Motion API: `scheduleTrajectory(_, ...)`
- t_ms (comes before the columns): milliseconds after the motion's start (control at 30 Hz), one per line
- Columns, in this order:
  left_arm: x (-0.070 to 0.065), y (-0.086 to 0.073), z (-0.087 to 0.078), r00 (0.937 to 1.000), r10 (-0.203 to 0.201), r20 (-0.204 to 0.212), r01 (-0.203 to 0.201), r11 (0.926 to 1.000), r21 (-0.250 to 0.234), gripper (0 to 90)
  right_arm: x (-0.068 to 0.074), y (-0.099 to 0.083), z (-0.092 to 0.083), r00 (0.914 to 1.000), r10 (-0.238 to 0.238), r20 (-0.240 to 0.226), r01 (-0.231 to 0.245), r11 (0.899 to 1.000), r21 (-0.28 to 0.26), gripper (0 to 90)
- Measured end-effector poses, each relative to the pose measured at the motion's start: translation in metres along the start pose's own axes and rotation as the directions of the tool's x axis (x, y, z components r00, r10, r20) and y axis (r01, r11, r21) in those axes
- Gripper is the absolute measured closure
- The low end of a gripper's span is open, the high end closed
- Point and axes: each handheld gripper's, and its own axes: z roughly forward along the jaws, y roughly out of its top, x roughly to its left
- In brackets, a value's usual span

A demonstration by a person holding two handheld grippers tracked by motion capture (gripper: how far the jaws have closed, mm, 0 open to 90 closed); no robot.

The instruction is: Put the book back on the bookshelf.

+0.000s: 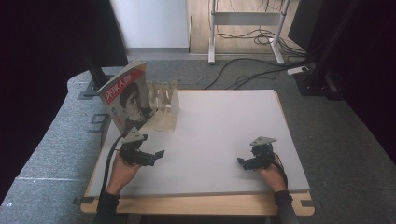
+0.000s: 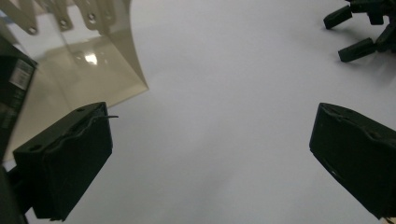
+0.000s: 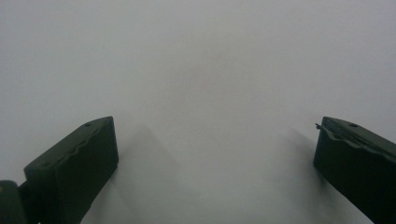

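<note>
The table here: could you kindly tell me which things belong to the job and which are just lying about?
Job: magazine, leaning in the beige rack; left gripper and right gripper, both open, empty.
Lying about: floor cables, white stand.

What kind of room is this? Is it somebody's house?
Probably not a house. It looks like a lab or workshop set up for filming: a plain white table on grey carpet, black curtains at the sides, loose cables across the floor, and a person holding tongs in each hand.
</note>
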Motion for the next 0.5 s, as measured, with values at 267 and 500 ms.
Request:
scheduleTrajectory(267, -0.006, -0.020, 0.030, 1.0000, 0.009, 0.000, -0.009, 0.9979, 0.064, 0.0, 0.000, 0.000, 0.000, 1.0000, -0.001, 0.000, 0.001, 1.000, -0.001, 0.0)
scheduleTrajectory(500, -0.010, -0.040, 0.060, 0.9991, 0.030, -0.029, -0.025, 0.9868, 0.160, 0.0, 0.000, 0.000, 0.000, 1.0000, -0.001, -0.001, 0.001, 1.000, -0.001, 0.0)
